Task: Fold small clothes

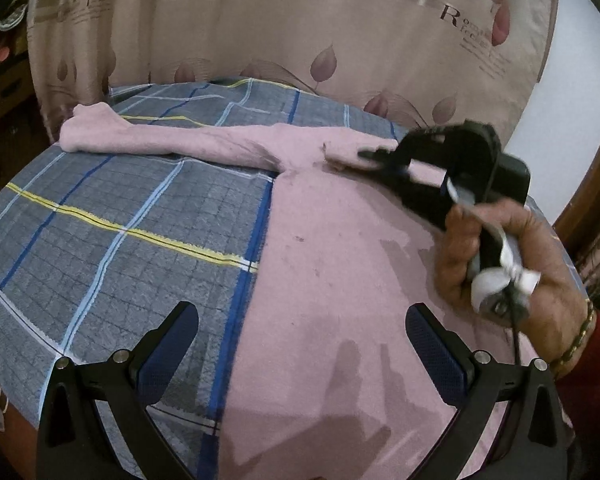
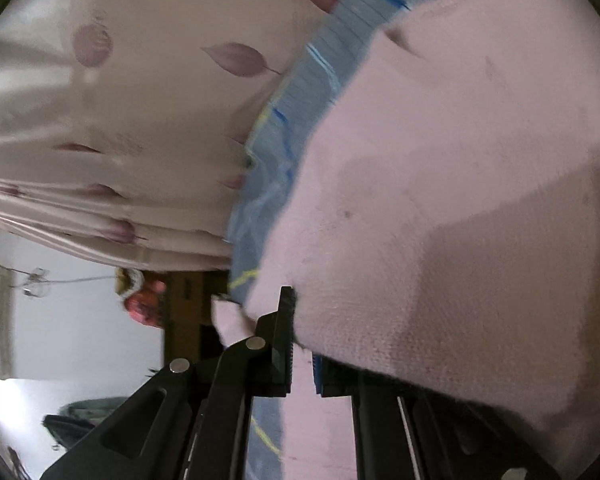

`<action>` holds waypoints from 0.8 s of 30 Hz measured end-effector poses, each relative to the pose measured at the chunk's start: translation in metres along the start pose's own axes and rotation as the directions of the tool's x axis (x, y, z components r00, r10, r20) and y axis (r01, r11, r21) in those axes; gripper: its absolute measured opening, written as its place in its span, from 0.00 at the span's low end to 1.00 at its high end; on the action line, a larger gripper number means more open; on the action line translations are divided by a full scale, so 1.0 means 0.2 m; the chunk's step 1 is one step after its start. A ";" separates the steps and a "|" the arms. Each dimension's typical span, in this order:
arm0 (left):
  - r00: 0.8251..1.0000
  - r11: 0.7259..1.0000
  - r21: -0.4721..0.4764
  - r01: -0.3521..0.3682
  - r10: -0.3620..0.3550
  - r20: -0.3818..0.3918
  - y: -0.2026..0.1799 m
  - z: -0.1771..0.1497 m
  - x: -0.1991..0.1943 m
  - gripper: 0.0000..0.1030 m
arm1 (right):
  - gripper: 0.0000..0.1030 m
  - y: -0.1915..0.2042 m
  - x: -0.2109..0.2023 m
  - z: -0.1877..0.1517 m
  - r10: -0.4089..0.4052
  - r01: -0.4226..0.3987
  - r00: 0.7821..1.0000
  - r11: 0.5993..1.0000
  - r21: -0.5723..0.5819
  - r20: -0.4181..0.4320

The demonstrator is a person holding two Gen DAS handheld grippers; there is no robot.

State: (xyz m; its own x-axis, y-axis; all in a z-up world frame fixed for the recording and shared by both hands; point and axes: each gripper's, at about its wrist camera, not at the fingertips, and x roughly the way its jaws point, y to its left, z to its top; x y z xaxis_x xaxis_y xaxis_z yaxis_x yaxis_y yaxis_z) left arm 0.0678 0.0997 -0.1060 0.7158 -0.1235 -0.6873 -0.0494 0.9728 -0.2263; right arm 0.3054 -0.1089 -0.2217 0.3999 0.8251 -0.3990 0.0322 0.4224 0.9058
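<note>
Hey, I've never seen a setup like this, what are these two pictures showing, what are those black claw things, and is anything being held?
No robot here: a person carries a hand-held gripper in each hand, each with a wide-angle camera looking along its fingers. The left camera shows the left hand-held gripper open above a pink garment, one sleeve stretched out, on a blue checked bedspread before a leaf-print curtain. It also shows the person's hand carrying the right hand-held gripper. The right camera, tilted sideways, shows that gripper shut on the garment's fabric.

Right gripper (image 2: 300, 340) jaws pinched on pink garment (image 2: 440, 200), over blue plaid bedcover (image 2: 276, 168), beside floral curtain (image 2: 140, 120)
</note>
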 end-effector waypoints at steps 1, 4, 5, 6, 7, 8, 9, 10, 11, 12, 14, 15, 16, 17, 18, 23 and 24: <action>1.000 1.000 0.000 -0.002 0.002 0.005 0.01 0.01 0.00 1.00 | 0.08 0.00 0.01 -0.01 -0.025 0.025 1.000 1.000 -0.012 -0.010; 0.999 1.000 -0.006 0.023 -0.023 0.024 0.04 0.07 -0.02 1.00 | 0.11 0.03 0.02 -0.02 -0.099 0.097 0.994 0.994 -0.055 -0.036; 0.999 0.999 -0.016 0.038 -0.037 0.026 0.07 0.11 -0.03 1.00 | 0.15 0.04 0.01 -0.02 -0.116 0.113 0.992 0.991 -0.066 -0.050; 0.998 0.998 -0.030 0.052 -0.051 0.024 0.10 0.16 -0.03 1.00 | 0.17 0.05 0.00 -0.04 -0.132 0.126 0.989 0.989 -0.082 -0.067; 0.998 0.997 -0.043 0.067 -0.066 0.023 0.13 0.19 -0.03 1.00 | 0.24 0.06 -0.02 -0.07 -0.141 0.133 0.987 0.986 -0.098 -0.081; 0.996 0.994 -0.064 0.086 -0.084 0.021 0.18 0.25 -0.02 1.00 | 0.32 0.06 -0.05 -0.09 -0.140 0.130 0.986 0.986 -0.106 -0.088; 0.996 0.992 -0.085 0.092 -0.091 0.019 0.23 0.29 -0.01 1.00 | 0.38 0.07 -0.09 -0.13 -0.131 0.120 0.987 0.986 -0.117 -0.096; 0.995 0.987 -0.124 0.099 -0.097 0.016 0.30 0.34 0.00 1.00 | 0.48 0.07 -0.15 -0.18 -0.118 0.103 0.988 0.985 -0.140 -0.104; 0.994 0.979 -0.172 0.111 -0.109 0.022 0.38 0.40 0.00 1.00 | 0.53 0.09 -0.20 -0.22 -0.112 0.093 0.988 0.981 -0.167 -0.106; 0.993 0.969 -0.217 0.121 -0.117 0.033 0.46 0.46 0.01 1.00 | 0.55 0.09 -0.25 -0.25 -0.113 0.091 0.988 0.977 -0.191 -0.106; 0.994 0.952 -0.288 0.107 -0.098 0.044 0.61 0.57 0.04 1.00 | 0.62 0.09 -0.34 -0.33 -0.126 0.096 0.987 0.963 -0.252 -0.105; 0.996 0.944 -0.317 0.093 -0.086 0.036 0.69 0.63 0.07 1.00 | 0.62 0.08 -0.39 -0.37 -0.145 0.111 0.984 0.952 -0.284 -0.100; 0.997 0.934 -0.348 0.075 -0.075 0.015 0.78 0.69 0.11 0.99 | 0.60 0.07 -0.43 -0.40 -0.148 0.111 0.984 0.943 -0.315 -0.097; 0.998 0.925 -0.375 0.055 -0.059 0.000 0.86 0.75 0.14 0.99 | 0.60 0.07 -0.47 -0.43 -0.143 0.103 0.985 0.933 -0.346 -0.095; 1.000 0.915 -0.404 0.021 -0.029 -0.012 0.96 0.82 0.18 0.98 | 0.60 0.08 -0.50 -0.46 -0.158 0.116 0.984 0.917 -0.382 -0.079; 0.992 0.849 -0.525 -0.062 -0.006 -0.126 1.32 1.10 0.38 0.97 | 0.67 0.08 -0.52 -0.53 -0.207 0.166 0.977 0.871 -0.463 -0.040; 0.989 0.838 -0.540 -0.080 -0.003 -0.151 1.36 1.13 0.42 0.97 | 0.67 0.08 -0.52 -0.52 -0.204 0.163 0.978 0.872 -0.462 -0.041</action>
State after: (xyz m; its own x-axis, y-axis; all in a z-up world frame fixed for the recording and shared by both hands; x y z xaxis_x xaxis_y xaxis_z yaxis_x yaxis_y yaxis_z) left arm 0.2711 0.3981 -0.0688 0.6027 -0.1546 -0.7829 -0.4746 0.7193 -0.5074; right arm 0.1682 -0.1487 -0.1807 0.3469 0.7363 -0.5810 -0.3297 0.6757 0.6594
